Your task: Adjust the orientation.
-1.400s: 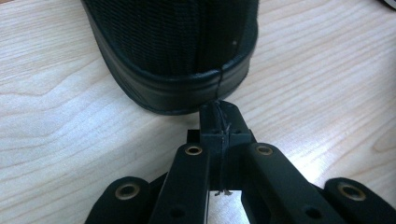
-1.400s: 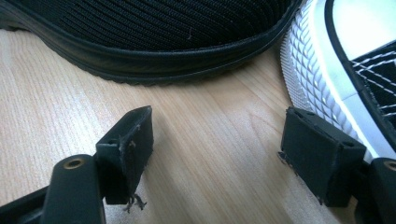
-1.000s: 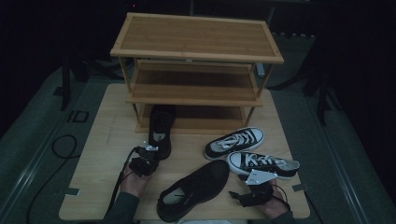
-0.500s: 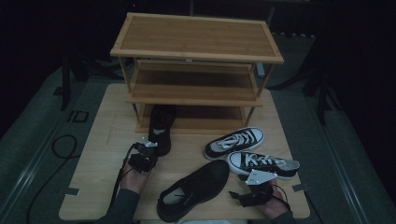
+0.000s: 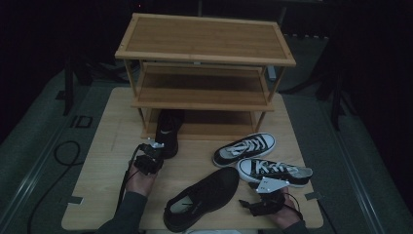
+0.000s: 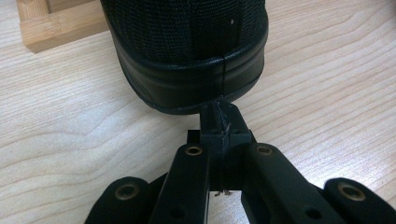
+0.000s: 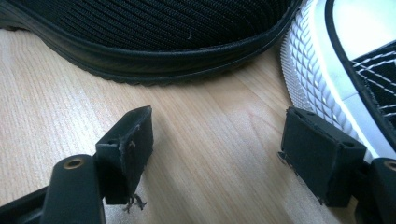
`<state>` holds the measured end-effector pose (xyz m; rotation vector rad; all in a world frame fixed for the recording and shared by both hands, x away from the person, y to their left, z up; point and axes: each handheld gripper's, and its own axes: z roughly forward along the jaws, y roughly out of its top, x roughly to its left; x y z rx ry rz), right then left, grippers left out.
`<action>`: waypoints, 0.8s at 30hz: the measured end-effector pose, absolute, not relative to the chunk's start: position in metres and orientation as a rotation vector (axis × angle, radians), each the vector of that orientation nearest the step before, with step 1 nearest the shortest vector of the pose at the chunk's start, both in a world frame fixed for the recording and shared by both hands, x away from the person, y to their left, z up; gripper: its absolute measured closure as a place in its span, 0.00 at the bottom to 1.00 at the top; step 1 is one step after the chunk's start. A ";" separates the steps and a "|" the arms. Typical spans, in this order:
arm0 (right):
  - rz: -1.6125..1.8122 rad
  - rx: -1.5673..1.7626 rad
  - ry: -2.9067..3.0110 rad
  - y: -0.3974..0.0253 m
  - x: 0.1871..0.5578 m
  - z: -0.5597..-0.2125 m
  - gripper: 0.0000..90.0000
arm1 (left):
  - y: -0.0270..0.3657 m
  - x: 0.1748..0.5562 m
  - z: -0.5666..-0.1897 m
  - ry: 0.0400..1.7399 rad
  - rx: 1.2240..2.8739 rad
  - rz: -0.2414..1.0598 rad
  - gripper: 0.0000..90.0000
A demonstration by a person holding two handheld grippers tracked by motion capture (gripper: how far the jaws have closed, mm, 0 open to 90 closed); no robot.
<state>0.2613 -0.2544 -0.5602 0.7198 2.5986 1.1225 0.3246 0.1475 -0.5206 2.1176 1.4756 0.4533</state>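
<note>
A black shoe (image 5: 168, 130) lies with its toe under the lowest shelf of a wooden shoe rack (image 5: 204, 41). My left gripper (image 5: 157, 152) is shut, its tips (image 6: 219, 119) pressed against the heel of that shoe (image 6: 187, 46), with nothing between the jaws. A second black shoe (image 5: 202, 197) lies near the table's front edge. My right gripper (image 5: 247, 206) rests on the table just right of it, open and empty. In the right gripper view my right gripper (image 7: 229, 144) faces this shoe's sole edge (image 7: 154, 28).
Two black-and-white sneakers (image 5: 243, 147) (image 5: 275, 170) lie side by side at the right; the nearer one's white toe (image 7: 322, 60) is close to my right jaw. The rack's bottom rail (image 6: 51, 28) lies left of the heel. A cable (image 5: 63, 153) loops at the left.
My left gripper has edged forward toward the rack, against the black shoe's heel. The right gripper has stayed in place.
</note>
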 end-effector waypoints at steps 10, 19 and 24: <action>1.122 0.719 2.599 -0.254 0.261 -0.560 0.28 | 0.137 0.344 -0.520 1.481 2.102 0.486 1.00; 1.123 0.719 2.600 -0.254 0.261 -0.560 0.27 | 0.134 0.362 -0.522 1.502 2.086 0.506 1.00; 1.123 0.718 2.600 -0.254 0.261 -0.560 0.27 | 0.133 0.372 -0.522 1.520 2.090 0.524 1.00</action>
